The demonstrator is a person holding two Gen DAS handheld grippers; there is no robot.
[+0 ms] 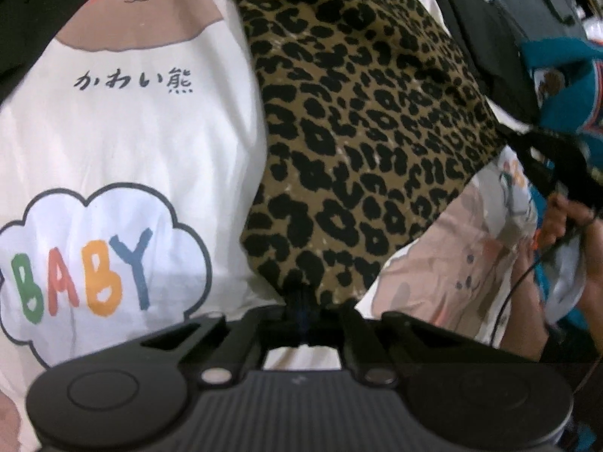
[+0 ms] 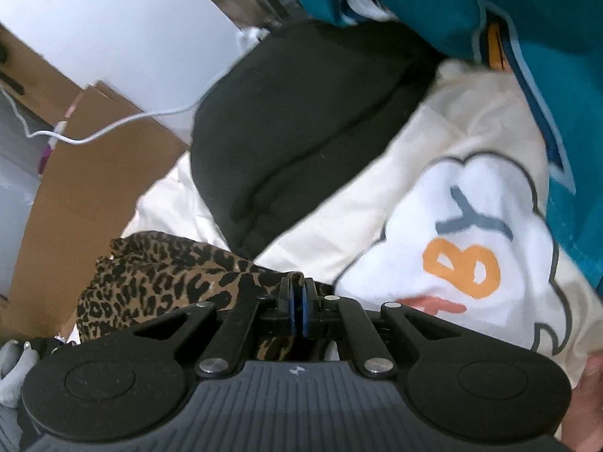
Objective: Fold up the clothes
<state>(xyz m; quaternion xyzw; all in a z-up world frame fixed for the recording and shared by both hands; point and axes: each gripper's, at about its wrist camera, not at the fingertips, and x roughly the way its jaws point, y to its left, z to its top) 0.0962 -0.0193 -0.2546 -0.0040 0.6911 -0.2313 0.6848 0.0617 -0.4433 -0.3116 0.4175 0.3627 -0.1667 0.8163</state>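
Item one: leopard-print garment (image 1: 361,120). You hold it at two ends. Your left gripper (image 1: 301,301) has its jaws clenched on a bunched corner of the cloth; your right gripper (image 2: 297,293) has its jaws pressed together on the other end, where the print gathers just left of the blue pads (image 2: 292,312). In my judgement this pinch at both ends keeps the cloth stretched so that it can be laid flat for folding. The garment hangs or lies just above the pile, across the white shirt.

Item two: white printed shirt (image 1: 124,143), spread underneath as the working surface. Readable on it: Japanese lettering "かわい熊" below a smiling bear face, and "BABY" in green, red, orange and blue letters inside a cloud outline.

Item three: black garment (image 2: 301,124), rumpled on the white shirt, beyond the leopard print.

Item four: teal garment (image 2: 471,7) with orange and white trim, at the far edge. Its lettering is not readable.

Item five: cardboard box (image 2: 86,158), with a white cable (image 2: 113,132) crossing it.
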